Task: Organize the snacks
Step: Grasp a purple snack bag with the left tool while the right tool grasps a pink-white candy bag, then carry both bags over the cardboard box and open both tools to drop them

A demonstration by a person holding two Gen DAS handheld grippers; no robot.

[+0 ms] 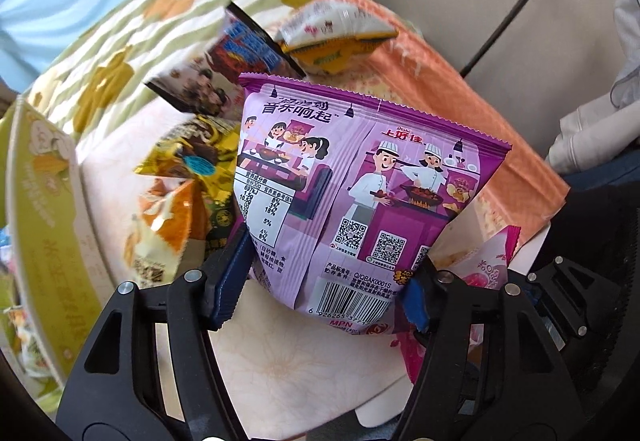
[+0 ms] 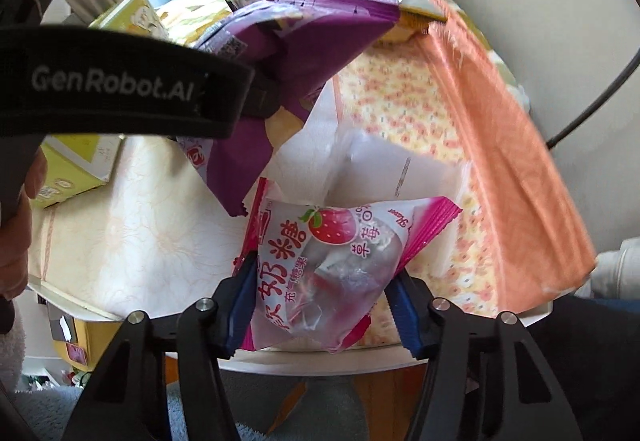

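Yellow-green box (image 1: 44, 197): far left of the left wrist view, standing at the table's edge.
Loose snack packets (image 1: 188, 177): centre-left, heaped on the cream tabletop (image 1: 280, 353); further bags lie in the upper middle.
Left gripper (image 1: 324, 289): lower centre, clamped on the purple snack bag (image 1: 352, 177), which stands upright mid-frame, back panel and barcode facing the lens.
Right gripper (image 2: 324, 305): lower centre of the right wrist view, gripping a pink strawberry candy bag (image 2: 320, 265) above the table's near edge.
Orange cloth (image 2: 508, 169): right, draped on the table.
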